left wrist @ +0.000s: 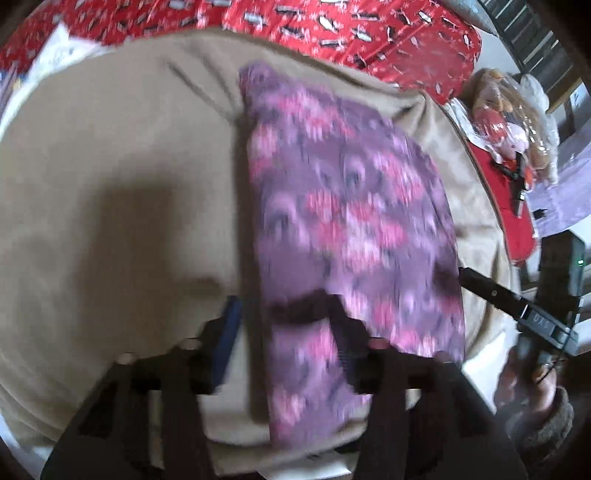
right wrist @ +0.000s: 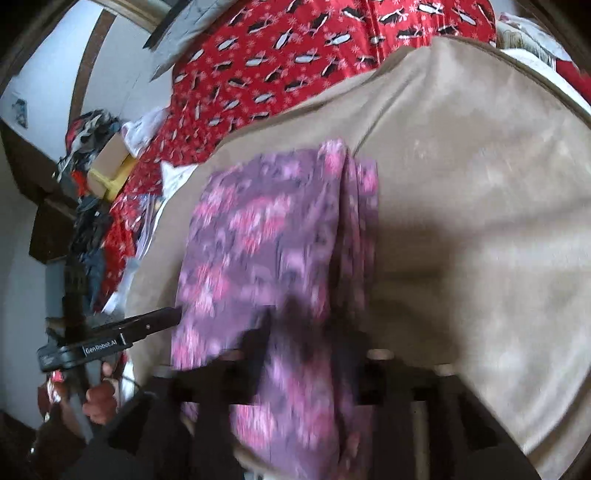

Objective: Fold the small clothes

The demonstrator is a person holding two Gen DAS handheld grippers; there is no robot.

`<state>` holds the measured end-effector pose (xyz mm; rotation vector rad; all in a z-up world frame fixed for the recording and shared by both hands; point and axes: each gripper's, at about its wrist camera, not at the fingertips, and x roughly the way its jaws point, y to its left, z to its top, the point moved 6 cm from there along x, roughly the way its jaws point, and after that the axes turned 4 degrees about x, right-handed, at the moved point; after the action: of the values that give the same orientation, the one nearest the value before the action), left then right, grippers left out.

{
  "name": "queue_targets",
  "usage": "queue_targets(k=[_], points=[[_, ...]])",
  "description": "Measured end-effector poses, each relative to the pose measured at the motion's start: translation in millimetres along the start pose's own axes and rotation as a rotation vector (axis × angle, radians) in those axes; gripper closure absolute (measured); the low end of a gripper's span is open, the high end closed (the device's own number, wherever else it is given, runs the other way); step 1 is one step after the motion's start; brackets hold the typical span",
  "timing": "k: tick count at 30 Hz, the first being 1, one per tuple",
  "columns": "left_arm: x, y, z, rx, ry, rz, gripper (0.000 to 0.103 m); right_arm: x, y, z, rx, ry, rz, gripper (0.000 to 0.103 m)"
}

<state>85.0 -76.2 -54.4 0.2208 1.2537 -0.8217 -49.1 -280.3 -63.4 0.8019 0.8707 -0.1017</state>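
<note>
1. Fingers of the left gripper (left wrist: 284, 332) stood spread, pinching nothing: the blue-padded one (left wrist: 228, 332) hung over bare beige blanket (left wrist: 110, 177), the other over the near end of the purple floral garment (left wrist: 343, 206), whose left edge ran between them. Blur hid whether either pad brushed the cloth.
2. That garment lay folded into a long strip on the blanket, running from the near edge away toward the red patterned cover (left wrist: 332, 26).
3. Further right in the left wrist view, the right gripper (left wrist: 469, 278) reached in with its tip at the strip's right edge, held by a hand (left wrist: 532, 376) in a knitted cuff.
4. Beyond it, a doll (left wrist: 495, 122) in clear wrapping lay on the red cover.
5. From the right wrist view, a cardboard box (right wrist: 109, 155) sat on a yellow item at far left, amid cluttered clothing.
6. Next, the left gripper's tip met the strip's left edge.
7. Right gripper fingers (right wrist: 258, 350) were likewise parted, straddling the near end of the strip without clamping it.
8. Bare blanket filled the right.
</note>
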Motion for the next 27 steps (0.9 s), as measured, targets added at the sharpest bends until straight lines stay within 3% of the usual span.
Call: queue_targets(k=[1, 2, 4, 5, 8, 10, 12, 14, 15, 17, 19, 22, 24, 26, 27], points=[[8.6, -1.3, -10.5, -0.005, 0.023, -0.010, 0.051, 1.8, -3.4, -10.1, -0.002, 0.017, -0.014, 0.048], [18.4, -3.4, -19.1, -0.008, 0.050, -0.006, 0.051, 8.2, -6.8, -20.4, -0.011, 0.047, -0.029, 0.055], [23.4, -10.4, -26.2, 0.000, 0.058, -0.002, 0.078, 19.1, -5.1, -31.9, -0.054, 0.074, -0.067, 0.084], [17.6, -14.6, -27.0, 0.002, 0.037, 0.002, 0.078, 15.3, -1.2, -33.0, -0.079, 0.047, -0.062, 0.091], [5.1, -18.5, -25.8, -0.005, -0.001, 0.011, 0.079, -10.5, 7.8, -28.1, -0.086, -0.044, -0.007, 0.095], [13.5, -16.6, -27.5, -0.001, 0.028, 0.046, 0.078, -12.3, -0.6, -26.2, -0.068, -0.037, -0.022, 0.099], [16.9, -15.3, -31.1, -0.010, 0.044, 0.061, 0.078, 0.5, -20.4, -32.4, 0.003, 0.036, -0.071, 0.096], [7.0, -17.6, -38.6, -0.002, 0.020, 0.055, 0.075, -3.6, -24.7, -38.8, 0.054, 0.048, -0.043, 0.089], [2.8, -22.0, -43.7, 0.030, 0.006, 0.071, 0.068, -10.3, -21.6, -42.7, 0.066, 0.042, -0.012, 0.087], [6.8, -26.8, -52.1, 0.074, 0.005, 0.114, 0.057, -16.6, -13.4, -51.8, 0.043, 0.059, 0.012, 0.065], [18.7, -26.9, -55.5, 0.110, 0.013, 0.176, 0.057, -13.5, -11.2, -61.5, -0.009, 0.051, -0.034, 0.070], [21.2, -27.8, -59.2, 0.116, 0.014, 0.215, 0.055, 8.1, -22.9, -76.0, -0.080, 0.128, -0.200, 0.071], [7.5, -34.6, -60.8, 0.141, -0.023, 0.224, 0.055, -2.4, -20.3, -74.9, -0.051, 0.109, -0.184, 0.069], [-10.3, -43.5, -61.6, 0.189, -0.094, 0.284, 0.051, -16.2, -12.0, -71.0, -0.089, 0.091, -0.197, 0.064], [-18.3, -48.7, -62.3, 0.210, -0.129, 0.310, 0.043, -25.0, -4.7, -67.6, -0.147, 0.089, -0.232, 0.060]])
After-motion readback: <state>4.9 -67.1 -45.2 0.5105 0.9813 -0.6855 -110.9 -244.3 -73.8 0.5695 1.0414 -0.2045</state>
